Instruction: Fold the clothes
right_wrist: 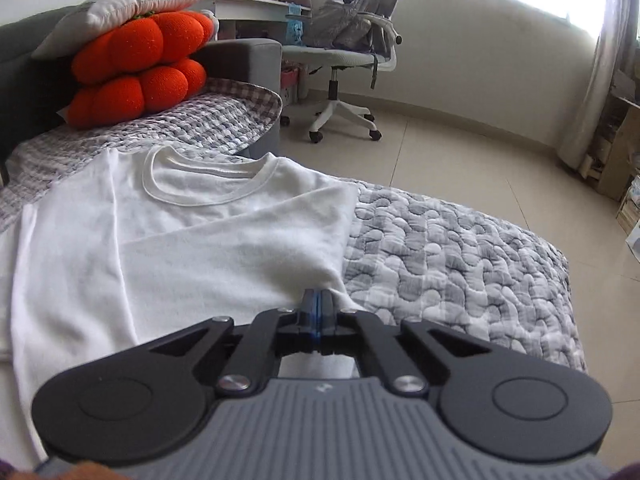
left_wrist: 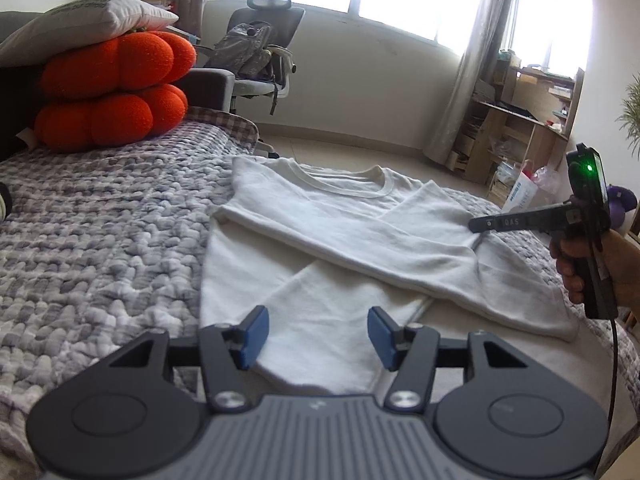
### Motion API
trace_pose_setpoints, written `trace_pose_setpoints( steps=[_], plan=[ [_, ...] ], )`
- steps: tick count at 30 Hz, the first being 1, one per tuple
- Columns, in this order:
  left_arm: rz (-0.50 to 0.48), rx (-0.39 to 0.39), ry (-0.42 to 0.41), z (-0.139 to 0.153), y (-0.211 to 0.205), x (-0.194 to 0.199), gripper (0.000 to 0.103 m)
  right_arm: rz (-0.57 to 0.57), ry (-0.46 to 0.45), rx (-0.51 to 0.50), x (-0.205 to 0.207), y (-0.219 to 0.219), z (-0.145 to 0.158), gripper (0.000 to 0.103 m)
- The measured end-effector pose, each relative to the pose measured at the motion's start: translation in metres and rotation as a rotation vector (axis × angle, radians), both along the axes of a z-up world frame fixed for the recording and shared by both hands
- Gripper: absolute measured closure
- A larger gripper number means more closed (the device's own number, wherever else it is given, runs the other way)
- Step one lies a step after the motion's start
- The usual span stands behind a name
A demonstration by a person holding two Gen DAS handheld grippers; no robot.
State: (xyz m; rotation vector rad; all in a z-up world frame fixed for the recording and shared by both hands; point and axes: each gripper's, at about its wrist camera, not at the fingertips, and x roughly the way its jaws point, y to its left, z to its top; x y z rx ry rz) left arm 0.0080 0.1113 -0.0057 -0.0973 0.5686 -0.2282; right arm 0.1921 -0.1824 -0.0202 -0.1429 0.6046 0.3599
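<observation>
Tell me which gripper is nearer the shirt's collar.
Right, as far as I can judge. The right gripper is shut on the white shirt at its folded side, below the collar. The left gripper hangs open over the shirt's lower end, farther away.

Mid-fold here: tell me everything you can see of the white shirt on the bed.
The white long-sleeved knit shirt lies flat on the grey-and-white quilted bedspread, its ribbed round collar toward the orange pumpkin-shaped cushions. Both sleeves are folded across the body and cross each other. The fabric looks soft, thick, lightly creased. The right gripper is shut on its right edge; the left gripper hovers open above a sleeve end, not gripping.
</observation>
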Motion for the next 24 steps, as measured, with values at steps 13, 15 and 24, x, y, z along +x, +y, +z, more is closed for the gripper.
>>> trace_pose_setpoints(
  steps=[13, 15, 24],
  plan=[
    [-0.047, 0.006, -0.002, -0.004, 0.003, -0.001, 0.042, 0.081, -0.029, 0.014, -0.005, 0.013, 0.013, 0.103],
    [-0.048, 0.002, 0.003, -0.002, 0.006, -0.005, 0.042, 0.088, -0.040, 0.012, -0.014, 0.012, 0.015, 0.103],
    [-0.095, 0.015, 0.020, -0.001, 0.021, -0.039, 0.042, 0.146, -0.076, 0.008, -0.073, 0.007, 0.019, 0.087]
  ],
)
